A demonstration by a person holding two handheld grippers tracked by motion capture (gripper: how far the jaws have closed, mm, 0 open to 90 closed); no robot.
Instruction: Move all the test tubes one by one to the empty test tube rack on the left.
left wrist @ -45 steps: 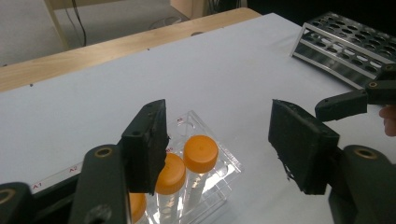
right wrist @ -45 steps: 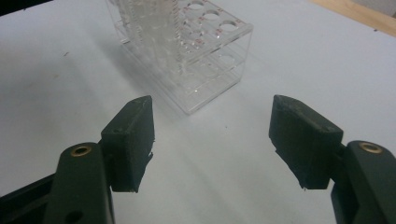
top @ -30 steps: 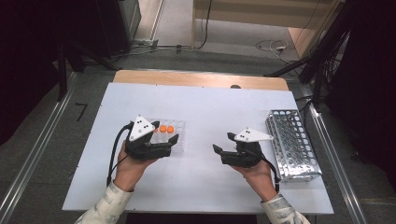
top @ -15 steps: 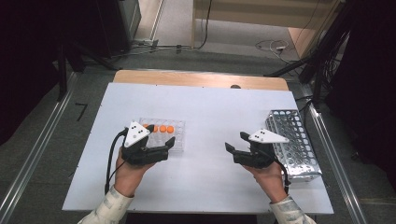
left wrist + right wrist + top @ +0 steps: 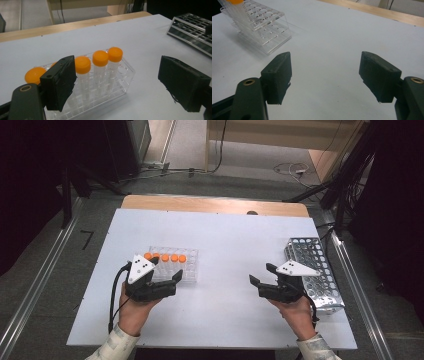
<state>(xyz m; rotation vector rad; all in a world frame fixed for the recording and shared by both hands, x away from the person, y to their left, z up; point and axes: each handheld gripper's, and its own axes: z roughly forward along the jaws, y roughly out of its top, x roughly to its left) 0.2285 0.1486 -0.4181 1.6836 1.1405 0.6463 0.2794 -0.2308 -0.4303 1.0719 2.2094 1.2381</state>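
Your left gripper point(image 5: 167, 282) hovers just beside the clear tube rack point(image 5: 187, 270) holding orange-capped tubes point(image 5: 165, 257); its jaws, just opening, hold nothing. Your right gripper point(image 5: 262, 275), likewise opening and empty, sits beside the metal rack point(image 5: 312, 270).

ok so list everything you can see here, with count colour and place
tubes: five, clear with orange caps, in one row along the far side of the clear rack
clear rack: one, see-through plastic, left part of the table
metal rack: one, silver, right edge of the table, no tubes seen in it
table: one, white top with a wooden far edge
left gripper: one, black, open, beside the clear rack, nothing held
right gripper: one, black, open, beside the metal rack, nothing held
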